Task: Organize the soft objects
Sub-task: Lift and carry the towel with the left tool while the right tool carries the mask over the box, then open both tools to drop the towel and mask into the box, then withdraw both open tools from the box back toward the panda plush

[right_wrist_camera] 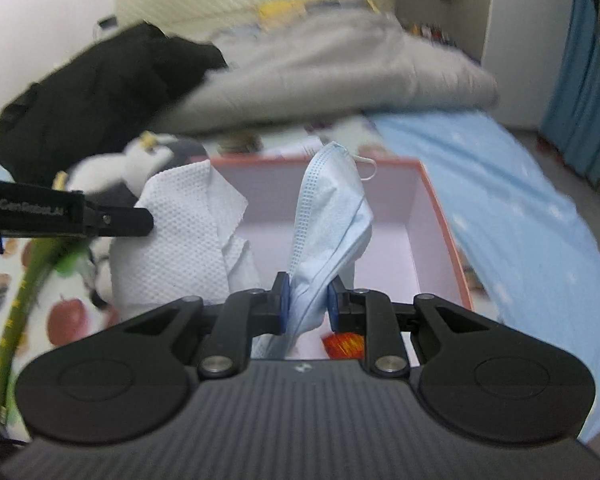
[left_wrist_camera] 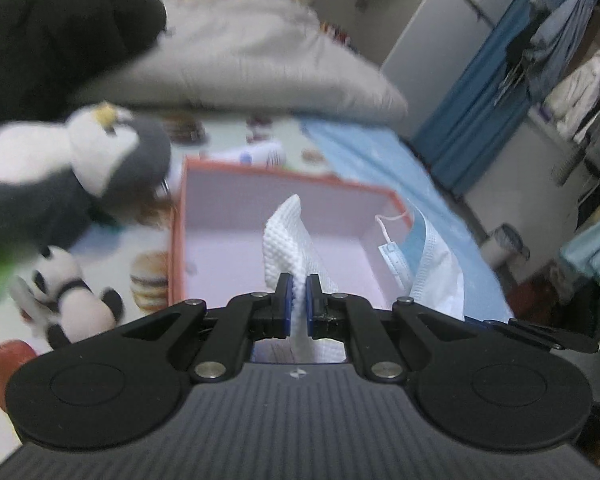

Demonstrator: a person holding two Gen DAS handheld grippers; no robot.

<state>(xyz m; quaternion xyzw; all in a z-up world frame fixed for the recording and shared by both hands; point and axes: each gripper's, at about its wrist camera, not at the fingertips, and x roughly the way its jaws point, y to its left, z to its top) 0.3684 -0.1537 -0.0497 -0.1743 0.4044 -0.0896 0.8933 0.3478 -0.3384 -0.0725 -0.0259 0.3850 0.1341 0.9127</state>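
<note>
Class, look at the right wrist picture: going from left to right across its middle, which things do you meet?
Left gripper's black finger → white paper towel → blue face mask held in the right gripper → pink-lined box's right wall → light blue sheet.

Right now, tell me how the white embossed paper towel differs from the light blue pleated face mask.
The white embossed paper towel is dimpled and strapless; the light blue pleated face mask is pleated with a white ear loop. The left gripper pinches the towel, the right gripper the mask. Both hang crumpled over the orange-rimmed box.
</note>
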